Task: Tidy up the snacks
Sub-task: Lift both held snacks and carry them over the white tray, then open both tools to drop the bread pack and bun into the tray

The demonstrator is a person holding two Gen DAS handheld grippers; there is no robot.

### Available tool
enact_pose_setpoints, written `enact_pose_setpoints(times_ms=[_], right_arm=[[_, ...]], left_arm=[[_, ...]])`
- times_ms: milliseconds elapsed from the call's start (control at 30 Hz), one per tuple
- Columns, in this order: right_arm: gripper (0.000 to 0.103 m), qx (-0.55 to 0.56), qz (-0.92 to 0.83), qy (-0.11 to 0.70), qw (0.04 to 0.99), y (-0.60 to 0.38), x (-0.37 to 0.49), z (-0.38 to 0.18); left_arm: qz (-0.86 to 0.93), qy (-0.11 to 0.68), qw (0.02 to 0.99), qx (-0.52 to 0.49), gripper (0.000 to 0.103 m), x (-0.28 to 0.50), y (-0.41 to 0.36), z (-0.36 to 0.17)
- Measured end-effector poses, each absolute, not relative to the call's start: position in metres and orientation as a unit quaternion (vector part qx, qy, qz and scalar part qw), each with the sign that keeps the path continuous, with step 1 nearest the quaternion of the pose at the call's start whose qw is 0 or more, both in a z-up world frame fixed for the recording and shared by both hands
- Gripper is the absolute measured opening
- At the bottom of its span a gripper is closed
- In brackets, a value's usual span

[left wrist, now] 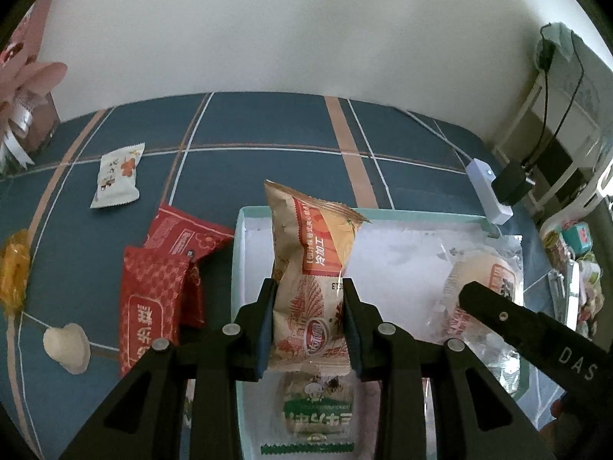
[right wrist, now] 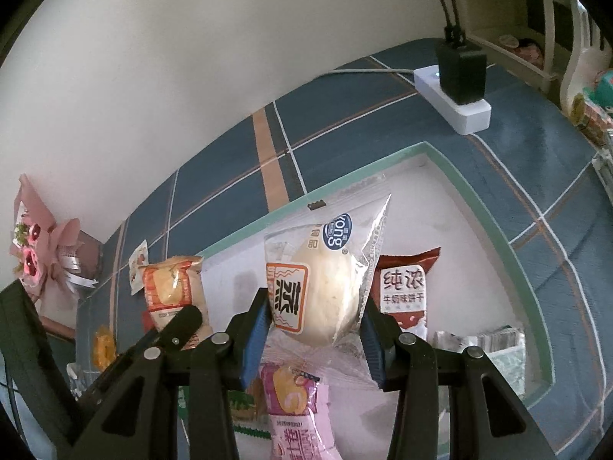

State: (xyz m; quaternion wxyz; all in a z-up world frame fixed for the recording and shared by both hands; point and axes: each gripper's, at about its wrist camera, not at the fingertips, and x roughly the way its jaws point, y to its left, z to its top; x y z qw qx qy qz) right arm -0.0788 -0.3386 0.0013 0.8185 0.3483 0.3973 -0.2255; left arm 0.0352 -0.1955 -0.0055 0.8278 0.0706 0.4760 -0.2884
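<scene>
My left gripper [left wrist: 309,287] is shut on a beige and orange snack packet [left wrist: 310,253]. It holds the packet upright above the left part of a white box with a teal rim [left wrist: 421,215]. My right gripper [right wrist: 315,301] is shut on a clear-wrapped white bun [right wrist: 325,291] over the same box [right wrist: 494,237]. Inside the box lie a green-labelled packet [left wrist: 318,414], a pink packet [right wrist: 295,402], a red-brown biscuit packet [right wrist: 406,287] and a silvery packet [right wrist: 490,341]. The beige packet [right wrist: 172,287] shows left of the bun in the right wrist view.
On the blue checked cloth left of the box lie two red packets [left wrist: 153,306], a small white packet [left wrist: 118,176], a yellow sweet [left wrist: 15,268] and a white heart-shaped sweet [left wrist: 67,343]. A power strip [right wrist: 456,103] with a black plug sits behind the box. A pink bouquet [right wrist: 38,257] stands far left.
</scene>
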Motion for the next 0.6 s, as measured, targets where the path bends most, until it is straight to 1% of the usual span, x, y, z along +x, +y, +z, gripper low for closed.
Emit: enact_pose_setpoints(times_ms=[333,600], right_arm=[[0.047,0.341,-0.227,0.398,0.821,-0.3377,-0.0747,-0.0067],[0.048,0.345,-0.234,0.409,0.811,-0.3397,-0.0752,-0.0081]], left_arm=[[-0.285,0.47,0.831,0.089,0.034,0.0325,-0.2038,-0.0157],[-0.288,0.474,0.827,0.095,0.034,0.0303,-0.2062,-0.0107]])
